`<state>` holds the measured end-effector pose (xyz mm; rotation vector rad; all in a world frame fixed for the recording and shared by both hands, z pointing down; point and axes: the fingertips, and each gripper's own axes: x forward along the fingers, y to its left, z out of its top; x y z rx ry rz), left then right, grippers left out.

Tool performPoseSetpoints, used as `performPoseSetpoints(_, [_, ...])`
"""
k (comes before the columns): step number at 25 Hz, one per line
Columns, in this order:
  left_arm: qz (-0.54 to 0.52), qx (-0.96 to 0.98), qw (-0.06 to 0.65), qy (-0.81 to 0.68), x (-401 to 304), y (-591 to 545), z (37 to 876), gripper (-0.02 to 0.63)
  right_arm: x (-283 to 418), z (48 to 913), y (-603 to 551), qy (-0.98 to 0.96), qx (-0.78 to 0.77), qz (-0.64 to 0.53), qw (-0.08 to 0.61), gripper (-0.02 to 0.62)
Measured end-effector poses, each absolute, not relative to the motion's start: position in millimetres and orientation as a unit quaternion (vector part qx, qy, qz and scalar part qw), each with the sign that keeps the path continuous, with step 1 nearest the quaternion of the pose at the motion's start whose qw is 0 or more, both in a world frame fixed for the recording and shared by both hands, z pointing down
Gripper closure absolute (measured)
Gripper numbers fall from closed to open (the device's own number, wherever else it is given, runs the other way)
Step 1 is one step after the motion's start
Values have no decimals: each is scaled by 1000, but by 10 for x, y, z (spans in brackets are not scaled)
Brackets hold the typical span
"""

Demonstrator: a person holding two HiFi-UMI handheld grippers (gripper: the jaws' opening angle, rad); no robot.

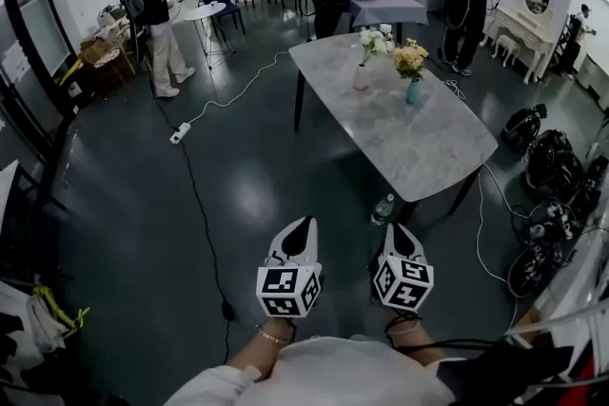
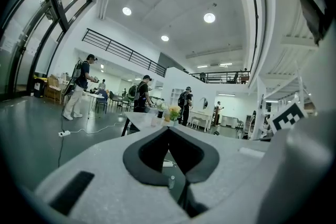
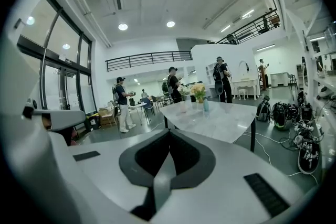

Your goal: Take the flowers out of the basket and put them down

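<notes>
Table: grey stone-look top, rounded corners, dark legs, standing on the floor. Two items rest on the top, both near its far end, close together but not touching. A pale vase holds white flowers. A blue-green vase just to its right holds yellow flowers. Both vases are upright.

Floor: dark and glossy. A clear bottle sits by the table's near edge. A white cable runs to a power strip left of the table. Black bags lie to its right.
</notes>
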<state>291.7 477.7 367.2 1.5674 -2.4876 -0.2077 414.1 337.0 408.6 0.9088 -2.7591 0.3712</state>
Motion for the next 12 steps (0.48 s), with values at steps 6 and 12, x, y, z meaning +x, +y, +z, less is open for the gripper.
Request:
performPoseSetpoints(6, [-76,521,102,-844,2761,4909,3737,598,4079,4230,3415,-932,314,129,130,589])
performPoseSetpoints(12, [-80,511,109,-849,2595,4905,3809,598,3904,4311,3365,-931,308,133,141,589])
